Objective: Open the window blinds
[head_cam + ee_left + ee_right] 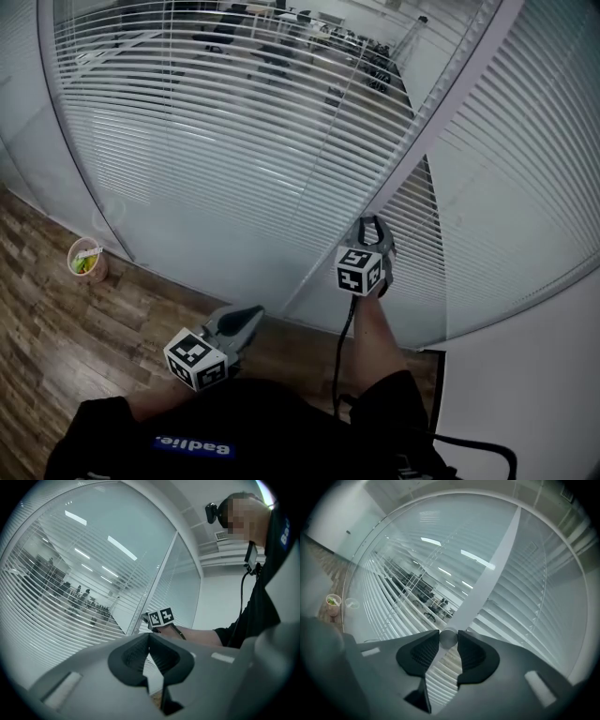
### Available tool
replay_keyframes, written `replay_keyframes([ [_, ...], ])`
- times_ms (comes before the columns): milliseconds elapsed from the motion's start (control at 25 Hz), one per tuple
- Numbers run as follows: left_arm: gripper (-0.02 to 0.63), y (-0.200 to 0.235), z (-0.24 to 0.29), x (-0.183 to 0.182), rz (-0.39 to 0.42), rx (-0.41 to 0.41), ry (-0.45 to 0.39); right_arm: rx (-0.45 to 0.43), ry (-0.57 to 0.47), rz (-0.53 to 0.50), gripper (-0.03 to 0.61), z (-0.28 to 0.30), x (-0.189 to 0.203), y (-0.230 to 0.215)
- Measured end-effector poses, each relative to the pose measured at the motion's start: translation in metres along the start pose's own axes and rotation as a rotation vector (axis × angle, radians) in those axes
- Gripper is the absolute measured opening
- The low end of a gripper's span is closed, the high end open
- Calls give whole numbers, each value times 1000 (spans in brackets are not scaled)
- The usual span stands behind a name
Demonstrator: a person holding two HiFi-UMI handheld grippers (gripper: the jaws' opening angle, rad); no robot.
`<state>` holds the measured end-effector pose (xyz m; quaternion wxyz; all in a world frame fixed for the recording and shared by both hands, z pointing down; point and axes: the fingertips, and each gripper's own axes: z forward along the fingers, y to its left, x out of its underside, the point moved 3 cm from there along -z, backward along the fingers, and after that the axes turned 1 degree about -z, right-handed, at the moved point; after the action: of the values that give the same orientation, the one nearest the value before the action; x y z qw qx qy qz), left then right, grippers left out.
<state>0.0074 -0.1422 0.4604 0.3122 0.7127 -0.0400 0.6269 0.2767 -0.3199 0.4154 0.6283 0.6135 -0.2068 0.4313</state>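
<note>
White slatted blinds (234,122) hang behind the glass, with their slats tilted enough that an office shows through the upper part. A pale frame post (422,141) runs diagonally between two panes. My right gripper (372,223) is held up against this post. In the right gripper view its jaws are shut on a small round silver knob (449,638), one pad on each side. My left gripper (251,317) hangs lower, near the person's body, with its jaws shut on nothing. In the left gripper view, the left gripper (150,641) points toward the glass.
A paper cup (86,260) with green contents stands on the wooden floor (56,328) by the glass at the left. A white wall (534,375) closes the right side. A black cable (342,356) runs down from the right gripper along the person's forearm.
</note>
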Motion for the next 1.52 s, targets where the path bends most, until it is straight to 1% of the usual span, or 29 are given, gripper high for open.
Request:
replay_keyframes([
  [200, 0, 0, 1, -6, 2, -2, -1, 9, 6, -107, 124, 2, -3, -1],
  [600, 0, 0, -3, 3, 0, 3, 1, 34, 14, -323, 123, -1, 3, 9],
  [800, 0, -1, 1, -1, -6, 5, 2, 43, 26, -376, 126, 2, 1, 7],
  [880, 0, -2, 3, -1, -6, 6, 1, 42, 17, -368, 129, 3, 0, 6],
  [1000, 0, -2, 4, -1, -8, 11, -1, 48, -16, -351, 178, -2, -2, 6],
  [1080, 0, -2, 3, 0, -9, 19, -1, 60, -35, -331, 186, -7, -3, 5],
  [1200, 0, -4, 2, -1, -10, 35, 0, 63, -53, -237, 178, -20, -5, 0],
  [1240, 0, -5, 0, -2, -11, 41, 1, 65, -61, -193, 163, -27, -6, 0],
  [1320, 0, -6, -6, -1, -15, 56, 7, 67, -82, -96, 112, -46, -9, 2],
  [1400, 0, -6, -8, 3, -23, 73, 18, 63, -105, -20, 32, -63, -9, 8],
  [1440, 0, -6, -7, 6, -28, 83, 25, 57, -116, 1, 3, -71, -8, 13],
  [1520, 0, -9, -6, 11, -36, 113, 42, 42, -127, 17, 3, -88, -7, 21],
])
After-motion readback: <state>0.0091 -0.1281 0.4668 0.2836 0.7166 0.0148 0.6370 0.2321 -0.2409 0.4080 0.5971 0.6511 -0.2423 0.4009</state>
